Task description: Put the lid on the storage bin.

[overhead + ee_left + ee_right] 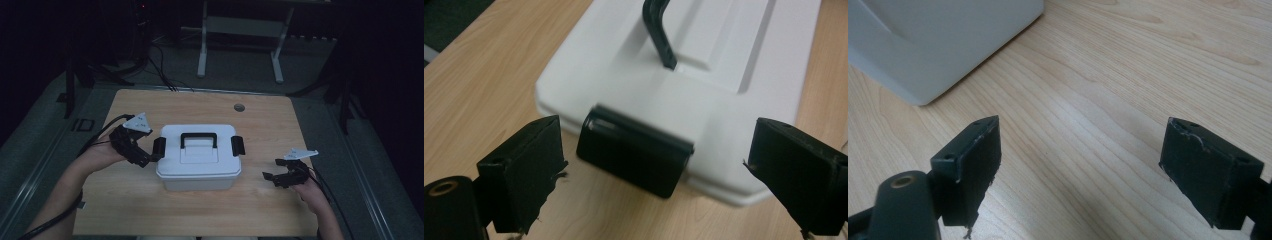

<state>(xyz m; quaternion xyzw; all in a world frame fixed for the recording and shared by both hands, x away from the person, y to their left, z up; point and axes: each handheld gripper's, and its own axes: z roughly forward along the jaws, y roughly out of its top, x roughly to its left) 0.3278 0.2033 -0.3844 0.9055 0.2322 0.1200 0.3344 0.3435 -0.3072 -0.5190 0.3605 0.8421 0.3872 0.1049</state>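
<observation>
A white plastic box with a black carry handle and black side latches sits mid-table. My left gripper is open right at the box's left latch; in the left gripper view that latch lies between the spread jaws, swung out from the white box, untouched by either jaw. My right gripper is open over bare wood to the right of the box, nothing between its jaws. The right gripper view shows a corner of the box at upper left.
The right latch stands on the box's other side. The wooden table has a round cable hole at the back. Cables trail from both grippers. A white desk frame stands on the dark floor beyond.
</observation>
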